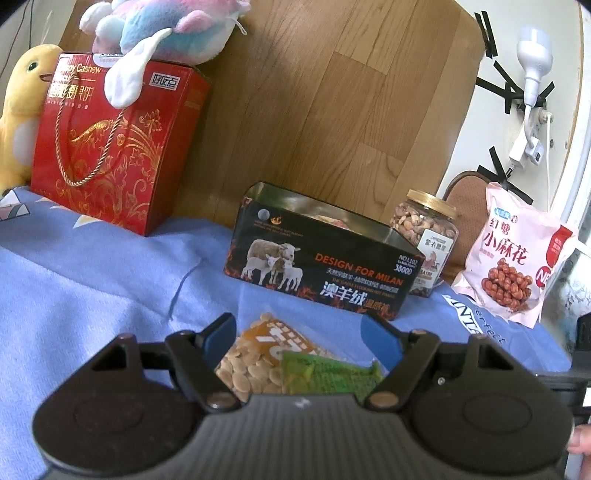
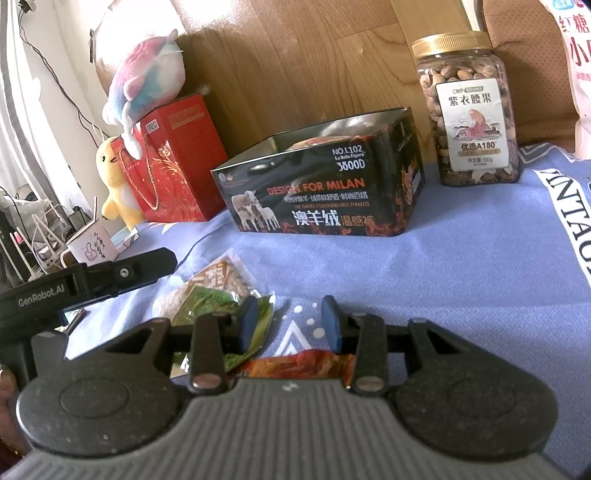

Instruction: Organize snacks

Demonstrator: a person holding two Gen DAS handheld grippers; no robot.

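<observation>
An open black tin box (image 1: 317, 266) (image 2: 321, 192) stands on the blue cloth with something inside. My left gripper (image 1: 301, 338) is open, just above a clear packet of pale seeds (image 1: 255, 365) and a green packet (image 1: 328, 373). My right gripper (image 2: 290, 325) is open and empty; the green packet (image 2: 221, 306) and seed packet (image 2: 218, 280) lie to its left, an orange-red packet (image 2: 295, 365) under it. A cashew jar (image 1: 424, 236) (image 2: 469, 110) stands right of the tin. A pink snack bag (image 1: 513, 254) leans further right.
A red gift bag (image 1: 110, 147) (image 2: 173, 158) stands at the back left with a pastel plush (image 1: 155, 29) on it and a yellow duck plush (image 1: 18, 110) beside it. A wooden headboard (image 1: 314, 92) is behind. The left gripper's body (image 2: 92, 280) shows in the right wrist view.
</observation>
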